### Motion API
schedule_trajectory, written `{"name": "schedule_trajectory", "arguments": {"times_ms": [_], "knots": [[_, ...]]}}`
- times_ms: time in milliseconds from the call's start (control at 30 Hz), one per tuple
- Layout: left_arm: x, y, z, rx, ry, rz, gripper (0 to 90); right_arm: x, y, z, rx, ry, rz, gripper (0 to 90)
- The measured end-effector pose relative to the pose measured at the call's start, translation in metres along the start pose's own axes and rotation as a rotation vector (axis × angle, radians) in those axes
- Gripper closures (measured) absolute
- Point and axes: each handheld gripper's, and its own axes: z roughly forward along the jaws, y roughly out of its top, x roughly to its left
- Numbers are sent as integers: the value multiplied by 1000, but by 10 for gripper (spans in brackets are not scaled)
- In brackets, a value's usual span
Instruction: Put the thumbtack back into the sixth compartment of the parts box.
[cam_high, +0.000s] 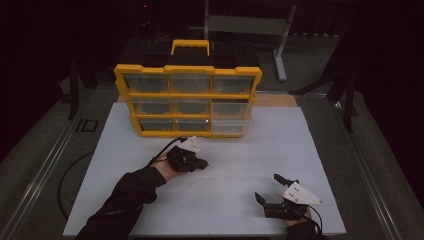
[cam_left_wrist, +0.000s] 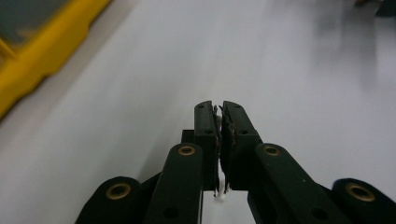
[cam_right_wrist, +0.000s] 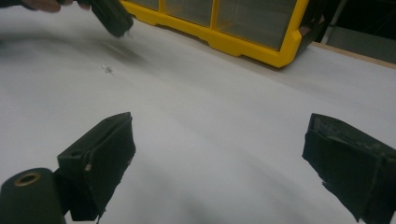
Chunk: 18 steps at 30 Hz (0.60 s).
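Left gripper (cam_high: 200, 163) at board centre, jaws pressed together on small white part (cam_left_wrist: 219, 195); bit peeks below pads in left gripper view, identity too small to tell.

Second tiny part (cam_right_wrist: 108, 69) lies on white board (cam_high: 240, 200), just below left gripper tip in right gripper view.

Right gripper (cam_high: 270, 189) at 5 o'clock, jaws wide apart, nothing between.

Organizer (cam_high: 187, 100) at 12 o'clock, drawers closed.

Advice, judged: keep pinch firm, lift straight, move slowly; grip is thin, part may slip. Use right gripper to open drawer first.

yellow organizer (cam_high: 188, 95) with black handle top, white board (cam_high: 240, 165), perhaps clear drawers
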Motion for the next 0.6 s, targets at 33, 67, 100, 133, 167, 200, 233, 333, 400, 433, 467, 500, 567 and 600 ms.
{"name": "schedule_trajectory", "arguments": {"times_ms": [33, 67, 100, 133, 167, 200, 233, 333, 400, 433, 467, 500, 567, 600], "knots": [[0, 0, 0, 0, 0, 0, 866, 0, 0, 0, -1, -1, 0, 88], [-1, 3, -2, -6, 0, 5, 866, 0, 0, 0, 0, -4, -2, 88], [-1, 6, -4, -7, -3, 13, 866, 0, 0, 0, 0, -4, -2, 88], [-2, 9, -6, -4, -1, 23, 866, 0, 0, 0, 0, -8, -3, 88], [-4, 11, -7, -6, 1, 29, 866, 0, 0, 0, 2, -9, -6, 88], [-4, 15, -9, -6, -5, 33, 866, 0, 0, 0, 2, -10, -7, 88], [-5, 18, -10, -5, -3, 46, 866, 0, 0, 0, 1, -10, -7, 88], [-7, 26, -15, -8, -1, 69, 866, 0, 0, 0, 0, -11, -7, 88], [-7, 34, -20, -16, 0, 75, 866, 0, 0, -1, -3, -14, -5, 88], [-7, 34, -20, -16, 0, 75, 866, 0, 0, -1, -3, -15, -5, 88], [-6, 37, -22, -26, -9, 69, 866, 0, 0, -1, -3, -15, -5, 88], [-6, 40, -25, -30, -8, 69, 866, 0, 0, -1, -5, -15, -3, 88], [-6, 46, -30, -41, -13, 75, 866, -1, 0, -1, -7, -15, 0, 88], [-7, 52, -35, -50, -16, 88, 866, -1, 0, -1, -6, -15, 0, 88]]}}
